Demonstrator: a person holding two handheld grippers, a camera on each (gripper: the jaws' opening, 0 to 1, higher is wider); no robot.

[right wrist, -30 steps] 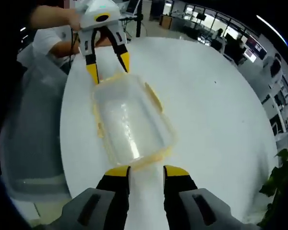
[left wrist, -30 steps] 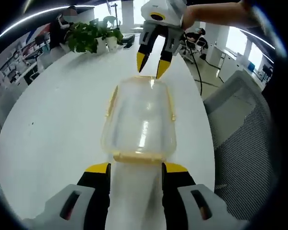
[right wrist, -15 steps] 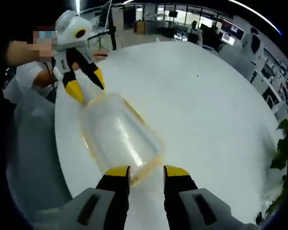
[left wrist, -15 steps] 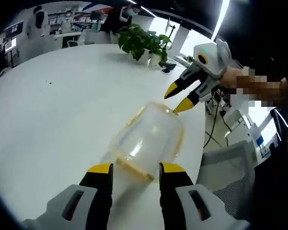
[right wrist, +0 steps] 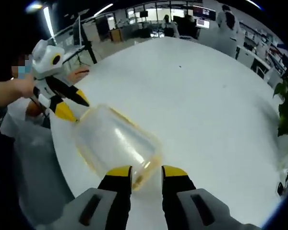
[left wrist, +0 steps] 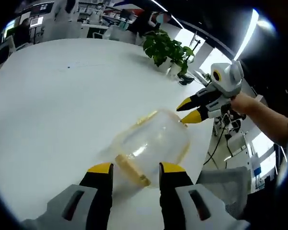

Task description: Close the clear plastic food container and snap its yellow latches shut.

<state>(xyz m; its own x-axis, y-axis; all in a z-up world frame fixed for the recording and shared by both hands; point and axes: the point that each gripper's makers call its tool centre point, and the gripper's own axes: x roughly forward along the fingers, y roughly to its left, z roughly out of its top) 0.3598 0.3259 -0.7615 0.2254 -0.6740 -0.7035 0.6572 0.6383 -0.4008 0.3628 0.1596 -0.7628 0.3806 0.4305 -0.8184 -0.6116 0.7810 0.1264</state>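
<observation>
On the white table (left wrist: 48, 96), near its edge, sits the clear container (left wrist: 156, 143) with its lid on, between the two claws. Left gripper (left wrist: 134, 168) is released, jaws straddling the near-end yellow latch (left wrist: 132, 168). Right gripper (right wrist: 140, 171) is also spread, at the opposite end. Whether any latch is snapped, can't tell. My read: brace one end, press the other latch flat against the wall, square, so the box doesn't skid off.

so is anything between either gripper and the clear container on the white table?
Nothing visible. The left gripper and right gripper sit at opposite ends of the clear plastic food container with yellow latches, on bare white table.
</observation>
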